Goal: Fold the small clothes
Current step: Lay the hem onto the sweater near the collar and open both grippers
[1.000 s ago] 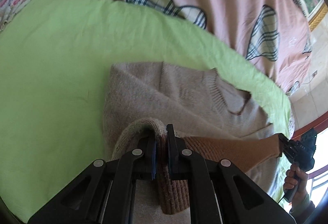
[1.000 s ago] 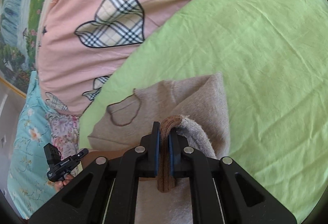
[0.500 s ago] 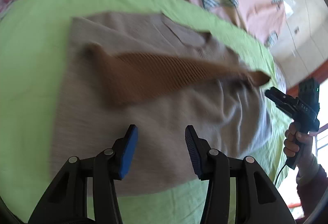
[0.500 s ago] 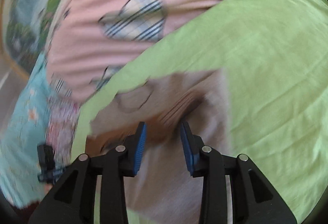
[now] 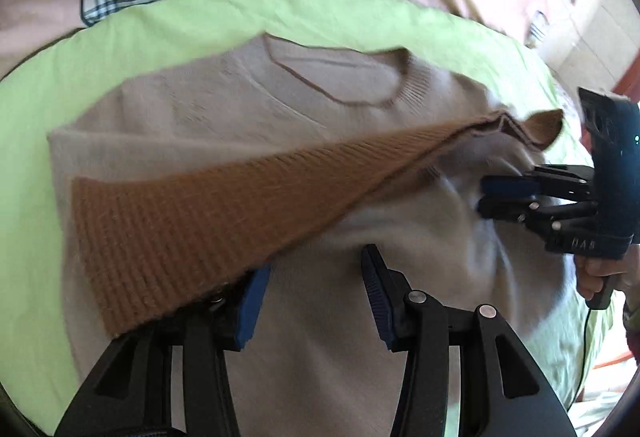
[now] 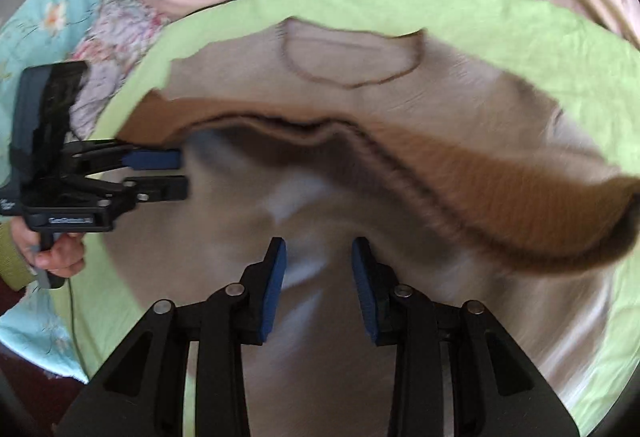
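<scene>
Sweater: beige knit, flat on green sheet, brown ribbed hem folded across it.
Left gripper: jaws apart, nothing clamped.
Right gripper: jaws closing, nothing between.
Writing: "DAS" on right gripper body.

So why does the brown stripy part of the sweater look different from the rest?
The brown band is dark and ribbed; the sweater body is pale beige and smooth. The band is a narrow strip lying slantwise across; the body is wide and spread flat on the green sheet. Both are soft knit, one garment.
</scene>
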### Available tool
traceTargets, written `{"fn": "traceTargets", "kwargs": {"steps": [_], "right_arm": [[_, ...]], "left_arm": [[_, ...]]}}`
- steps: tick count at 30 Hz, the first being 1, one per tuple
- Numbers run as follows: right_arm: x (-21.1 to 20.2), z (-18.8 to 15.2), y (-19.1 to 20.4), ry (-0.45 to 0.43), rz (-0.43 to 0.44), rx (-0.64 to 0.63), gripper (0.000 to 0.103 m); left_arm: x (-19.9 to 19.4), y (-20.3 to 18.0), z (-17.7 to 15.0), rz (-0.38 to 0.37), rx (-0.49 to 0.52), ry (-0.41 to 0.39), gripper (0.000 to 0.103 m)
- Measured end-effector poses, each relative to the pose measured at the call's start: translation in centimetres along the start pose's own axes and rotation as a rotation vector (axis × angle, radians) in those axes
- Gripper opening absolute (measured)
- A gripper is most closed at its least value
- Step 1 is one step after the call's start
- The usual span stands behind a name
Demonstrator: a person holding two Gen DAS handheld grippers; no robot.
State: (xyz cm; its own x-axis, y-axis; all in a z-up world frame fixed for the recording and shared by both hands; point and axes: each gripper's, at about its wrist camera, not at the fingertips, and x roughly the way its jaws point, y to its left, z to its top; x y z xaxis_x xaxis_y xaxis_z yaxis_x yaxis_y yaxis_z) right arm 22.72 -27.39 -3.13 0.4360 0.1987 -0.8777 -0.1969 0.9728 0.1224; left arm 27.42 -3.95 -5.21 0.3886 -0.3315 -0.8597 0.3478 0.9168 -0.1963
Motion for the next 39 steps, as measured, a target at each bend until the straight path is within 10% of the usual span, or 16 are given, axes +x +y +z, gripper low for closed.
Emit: {"fn": "traceTargets", "kwargs": {"steps": [6,15,28,39], "right_arm": [[-1.2,2.0,-4.7,-0.101,-0.178,0.132,0.033],[-7.0,-1.1,-8.8,-0.278,-0.158,0.414,0.035],[-10.3,-9.5,-10.4,-0.257,-0.19,0.597,0.043],[-13.9,-12.4,-2.5,-0.252,-0.111,0.455,0.053]], "left_arm": [[0.5,4.9,3.7,0.159,-0.086,-0.041,0.041],[-2.4,10.2,3.3,0.12,-0.316,-0.138,0.037],[-6.7,11.2,-4.6,0.193,-0.385,-0.09,0.052],[-10.3,3.8,-14.4,0.137,-0.422,-0.017,0.063]]}}
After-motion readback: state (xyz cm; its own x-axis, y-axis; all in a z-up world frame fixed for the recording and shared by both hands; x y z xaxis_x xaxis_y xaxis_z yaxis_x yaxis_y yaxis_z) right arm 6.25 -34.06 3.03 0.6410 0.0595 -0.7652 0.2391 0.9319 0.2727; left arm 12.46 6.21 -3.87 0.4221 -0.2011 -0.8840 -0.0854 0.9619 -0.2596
